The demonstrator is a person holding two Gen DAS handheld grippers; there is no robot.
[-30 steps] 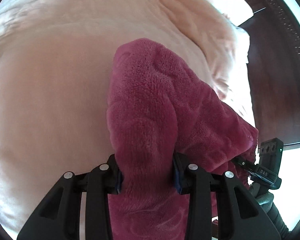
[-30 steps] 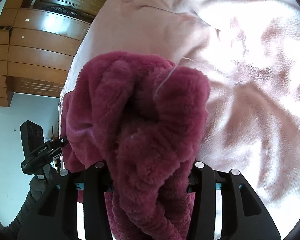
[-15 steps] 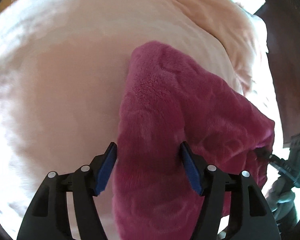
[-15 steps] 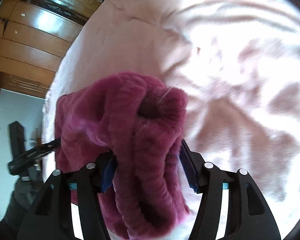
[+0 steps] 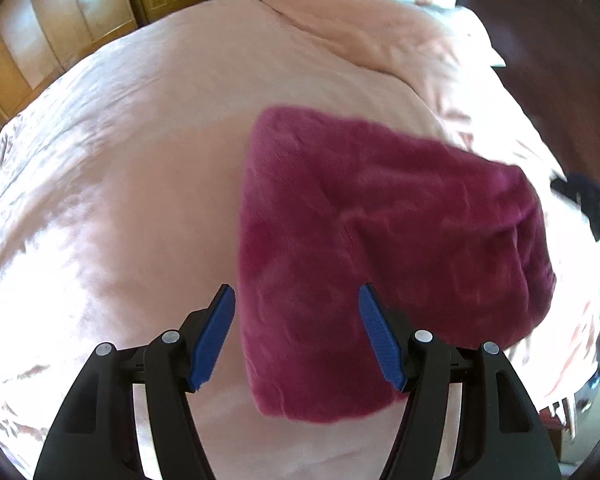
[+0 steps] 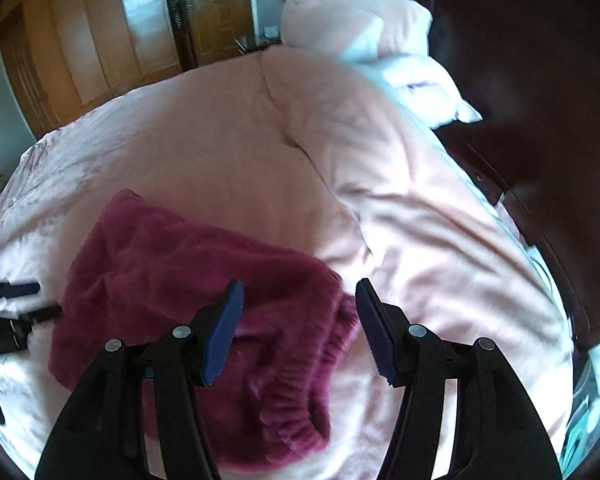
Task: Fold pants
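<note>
Pants, fleecy and magenta, lie folded in a thick bundle on the pink bed, beneath both grippers. Left gripper and right gripper have just opened their jaws, gripping nothing. Springy fleece could let the top layer creep open, spoiling the fold.

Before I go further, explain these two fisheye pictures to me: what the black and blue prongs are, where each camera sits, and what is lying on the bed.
There is no robot here. A person holds a handheld two-finger gripper in each hand, and each carries a camera looking forward along its fingers. One picture is from the left gripper, the other from the right gripper. The black arms with blue pads are those fingers. Below lie dark pink fleece pants, folded into a compact bundle on a bed with a pale pink cover. Pillows sit at the far end. Both grippers have just been opening; nothing is between the pads, so neither holds anything.
</note>
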